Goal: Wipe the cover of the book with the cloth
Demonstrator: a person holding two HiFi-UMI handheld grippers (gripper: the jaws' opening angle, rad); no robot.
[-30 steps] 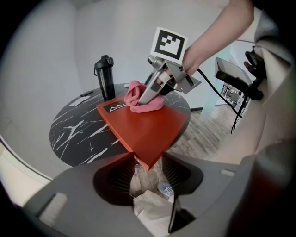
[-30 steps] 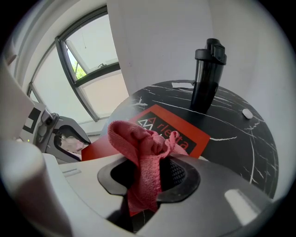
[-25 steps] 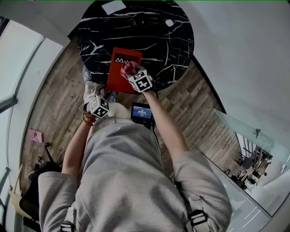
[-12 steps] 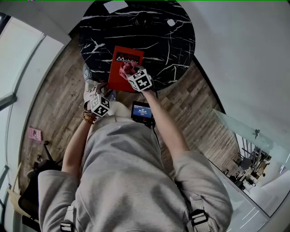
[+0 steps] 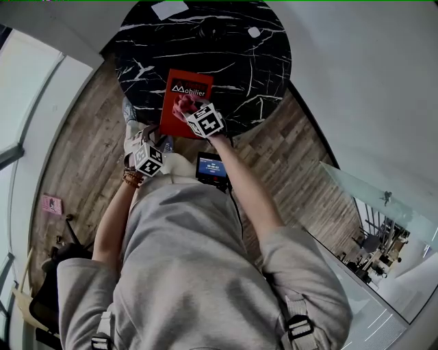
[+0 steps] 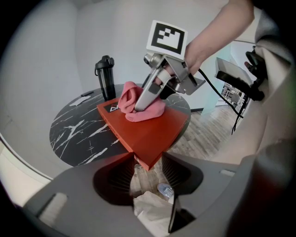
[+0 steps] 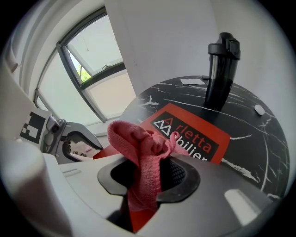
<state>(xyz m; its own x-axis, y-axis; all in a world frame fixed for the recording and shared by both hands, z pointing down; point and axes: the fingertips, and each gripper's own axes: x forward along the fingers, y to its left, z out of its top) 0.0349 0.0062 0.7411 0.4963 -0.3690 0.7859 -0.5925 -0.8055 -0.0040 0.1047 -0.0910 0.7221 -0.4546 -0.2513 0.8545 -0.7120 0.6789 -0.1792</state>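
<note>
Dark marble with white veins tops the round table (image 5: 267, 65), which stands on a wood-plank floor. Over the last second the right gripper (image 5: 187, 109) has drawn the pink cloth (image 5: 183, 104) a little nearer along the red book (image 5: 175, 124). The cloth is now off the far title strip, so the white lettering shows clear in the head view. That reads as one short wiping stroke: the far band is done, while the near half and left margin of the cover probably remain. The right gripper's jaws are pinched on a fold of the cloth, and the loose bunch rests on the cover.

The left gripper (image 6: 147, 177) has kept still at the table's near edge with its jaws spread. The book's overhanging near corner points into the gap between them; whether a pad touches it cannot be told. The book lies flat on the near left part of the table.

Counted:
- one book
- one cloth
- two grippers
- one black bottle (image 7: 221, 74), upright at the far side
- one white card (image 5: 169, 9) at the far rim
- one small white piece (image 5: 254, 32) at the far right
</note>
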